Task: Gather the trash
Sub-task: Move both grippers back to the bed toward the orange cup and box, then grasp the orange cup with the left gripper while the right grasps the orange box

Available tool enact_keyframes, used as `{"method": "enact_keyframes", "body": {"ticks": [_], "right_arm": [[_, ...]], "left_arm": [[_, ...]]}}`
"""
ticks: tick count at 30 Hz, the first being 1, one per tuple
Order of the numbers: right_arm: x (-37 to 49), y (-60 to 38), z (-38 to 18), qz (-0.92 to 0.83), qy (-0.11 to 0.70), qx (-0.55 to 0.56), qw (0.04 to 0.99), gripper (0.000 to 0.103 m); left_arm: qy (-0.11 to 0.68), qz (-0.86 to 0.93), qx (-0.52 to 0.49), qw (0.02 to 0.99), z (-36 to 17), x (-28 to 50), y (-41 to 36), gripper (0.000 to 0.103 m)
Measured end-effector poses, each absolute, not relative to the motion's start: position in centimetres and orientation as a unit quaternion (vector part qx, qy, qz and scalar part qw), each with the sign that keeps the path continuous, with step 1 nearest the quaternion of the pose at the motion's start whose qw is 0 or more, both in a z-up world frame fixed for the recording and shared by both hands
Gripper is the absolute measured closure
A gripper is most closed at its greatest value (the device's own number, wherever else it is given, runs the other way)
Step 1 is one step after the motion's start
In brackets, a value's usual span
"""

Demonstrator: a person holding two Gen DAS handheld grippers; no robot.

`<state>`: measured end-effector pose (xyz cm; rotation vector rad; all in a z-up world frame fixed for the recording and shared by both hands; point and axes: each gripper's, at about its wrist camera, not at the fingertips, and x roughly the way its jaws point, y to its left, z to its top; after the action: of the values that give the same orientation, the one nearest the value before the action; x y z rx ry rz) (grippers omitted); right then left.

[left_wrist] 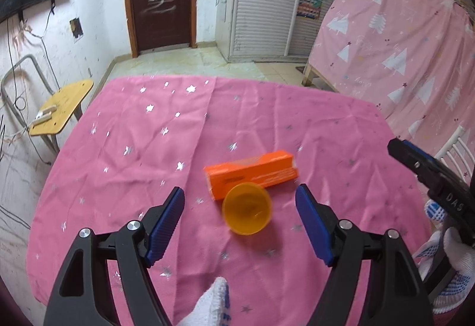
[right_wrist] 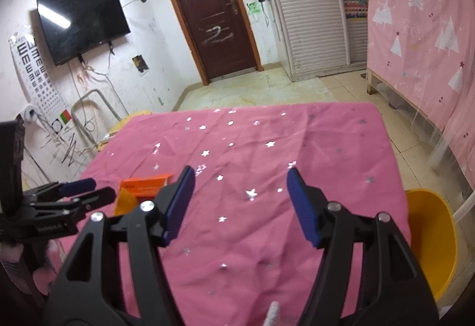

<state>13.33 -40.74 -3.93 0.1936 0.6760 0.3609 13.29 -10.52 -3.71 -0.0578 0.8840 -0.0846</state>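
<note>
An orange carton box [left_wrist: 252,174] lies on the pink starred tablecloth [left_wrist: 133,153]. An orange plastic cup [left_wrist: 247,208] lies on its side in front of the box, mouth toward me. My left gripper [left_wrist: 240,207] is open, its blue pads on either side of the cup, a little above it. My right gripper [right_wrist: 240,201] is open and empty over bare cloth [right_wrist: 252,153]. The box [right_wrist: 145,184] and the cup [right_wrist: 124,201] show at its left, partly hidden. The left gripper [right_wrist: 77,192] shows at the left edge of the right wrist view.
A yellow bin [right_wrist: 430,239] stands on the floor by the table's right edge. A small wooden chair [left_wrist: 62,106] stands left of the table. A bed draped in pink cloth [left_wrist: 400,37] is at the right. The right gripper [left_wrist: 421,162] shows at the right edge.
</note>
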Motion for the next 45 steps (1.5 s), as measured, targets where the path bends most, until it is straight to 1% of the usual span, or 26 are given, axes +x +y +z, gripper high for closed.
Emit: {"method": "enact_keyframes", "body": {"ticks": [18, 20, 22, 23, 25, 27, 29, 32, 37, 38, 40, 45], "right_arm": [[13.9, -37.3, -4.2, 0.182, 0.345, 0.068, 0.918, 0.041], [14.1, -36.9, -4.2, 0.184, 0.348, 0.064, 0.917, 0.041], [14.2, -36.6, -4.3, 0.185, 0.351, 0.061, 0.916, 0.04], [14.2, -36.4, -4.3, 0.185, 0.351, 0.059, 0.916, 0.04], [14.4, -36.0, -4.3, 0.187, 0.354, 0.056, 0.915, 0.04], [14.5, -35.3, -4.4, 0.19, 0.356, 0.052, 0.913, 0.039], [14.6, -34.5, -4.4, 0.194, 0.359, 0.048, 0.912, 0.039], [14.8, -33.2, -4.4, 0.205, 0.363, 0.042, 0.908, 0.032], [15.1, -30.6, -4.7, 0.223, 0.37, 0.028, 0.901, 0.029], [15.1, -30.1, -4.8, 0.226, 0.373, 0.027, 0.9, 0.028], [15.3, -28.9, -5.2, 0.235, 0.379, 0.023, 0.895, 0.022], [15.5, -26.2, -6.0, 0.24, 0.394, 0.003, 0.887, 0.017]], "left_arm": [[0.456, -0.057, -0.03, 0.888, -7.0, 14.3, -10.7, 0.034], [0.456, -0.061, -0.031, 0.887, -7.2, 14.4, -10.8, 0.039], [0.458, -0.065, -0.031, 0.886, -7.4, 14.3, -10.6, 0.051], [0.458, -0.066, -0.031, 0.886, -7.4, 14.4, -10.6, 0.054], [0.458, -0.069, -0.031, 0.886, -7.6, 14.4, -10.5, 0.064], [0.458, -0.07, -0.033, 0.885, -7.6, 14.4, -10.3, 0.069], [0.456, -0.071, -0.034, 0.887, -7.6, 14.3, -9.8, 0.069], [0.45, -0.069, -0.04, 0.889, -7.4, 14.1, -9.0, 0.069], [0.441, -0.056, -0.056, 0.894, -6.9, 13.8, -6.6, 0.069], [0.439, -0.053, -0.058, 0.895, -6.8, 13.7, -6.2, 0.069], [0.435, -0.043, -0.063, 0.897, -6.8, 13.6, -5.0, 0.069], [0.431, -0.031, -0.074, 0.899, -6.7, 13.4, -2.9, 0.069]]}}
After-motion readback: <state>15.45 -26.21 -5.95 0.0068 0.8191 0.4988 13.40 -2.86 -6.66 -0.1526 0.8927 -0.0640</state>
